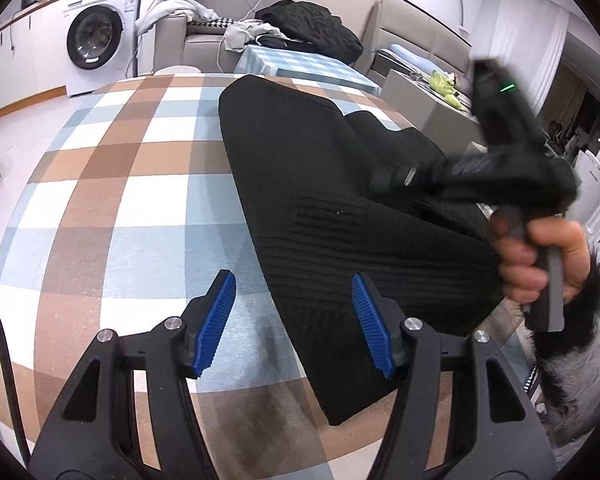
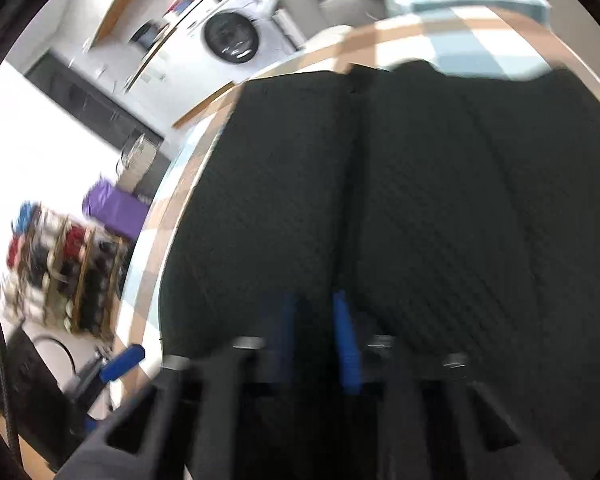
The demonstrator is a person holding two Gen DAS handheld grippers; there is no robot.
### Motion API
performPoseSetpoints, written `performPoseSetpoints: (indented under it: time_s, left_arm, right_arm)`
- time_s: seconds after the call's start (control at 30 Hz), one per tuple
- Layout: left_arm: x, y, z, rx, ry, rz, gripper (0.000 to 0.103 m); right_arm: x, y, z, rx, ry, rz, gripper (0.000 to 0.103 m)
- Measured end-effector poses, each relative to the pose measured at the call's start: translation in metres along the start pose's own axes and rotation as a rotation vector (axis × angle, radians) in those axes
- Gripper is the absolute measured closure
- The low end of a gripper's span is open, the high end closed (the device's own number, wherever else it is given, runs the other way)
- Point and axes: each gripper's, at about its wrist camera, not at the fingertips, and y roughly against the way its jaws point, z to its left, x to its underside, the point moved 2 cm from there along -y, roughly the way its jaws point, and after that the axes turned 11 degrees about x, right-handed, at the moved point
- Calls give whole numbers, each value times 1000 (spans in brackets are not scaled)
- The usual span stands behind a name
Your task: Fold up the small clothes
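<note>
A black ribbed knit garment lies partly folded on the round table's checked cloth. My left gripper hovers open over the garment's near left edge. Its blue pads straddle that edge and nothing is pinched. My right gripper, blurred and held by a hand, reaches in from the right onto the garment's middle fold. In the blurred right wrist view the garment fills the frame. There the right gripper has its blue pads close together, with dark cloth in the narrow gap.
Beyond the table stand a washing machine, a grey sofa with a black coat and a second checked table. A fuzzy black-and-white sleeve is at the right. A shoe rack stands on the floor left of the table.
</note>
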Motion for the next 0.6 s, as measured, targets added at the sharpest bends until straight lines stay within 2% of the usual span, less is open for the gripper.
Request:
performPoseSetpoints:
  time_s: [0.07, 0.13, 0.17, 0.23, 0.27, 0.33, 0.37, 0.43, 0.5, 0.6]
  left_arm:
    - [-1, 1, -1, 2, -2, -2, 45]
    - [-2, 0, -3, 2, -11, -1, 45]
    - [-1, -3, -5, 6, -17, 3, 45]
    - [0, -8, -6, 6, -19, 19, 45]
    - [2, -12, -7, 6, -22, 31, 45]
    - [5, -16, -9, 2, -26, 50, 45]
    - [8, -17, -10, 2, -30, 60, 45]
    - [12, -18, -11, 0, -37, 69, 45]
    - [16, -20, -11, 3, -37, 87, 45]
    - [21, -20, -10, 15, -41, 100, 45]
  right_arm:
    - [-16, 20, -2, -81, -32, -122, 95]
    - [-24, 45, -10, -44, -76, -215, 95]
    - [-26, 51, -14, 18, -70, -240, 95]
    - [-24, 44, -21, 91, -61, -210, 94]
    - [-24, 36, -25, 96, -66, -180, 94]
    - [-16, 22, -35, 106, -90, -100, 85]
    - [-13, 18, -41, 104, -95, -71, 84]
    - [1, 20, -46, 45, -75, -34, 76]
    - [24, 32, -53, 15, -48, -27, 53]
    - [56, 42, -54, 15, 14, -6, 52]
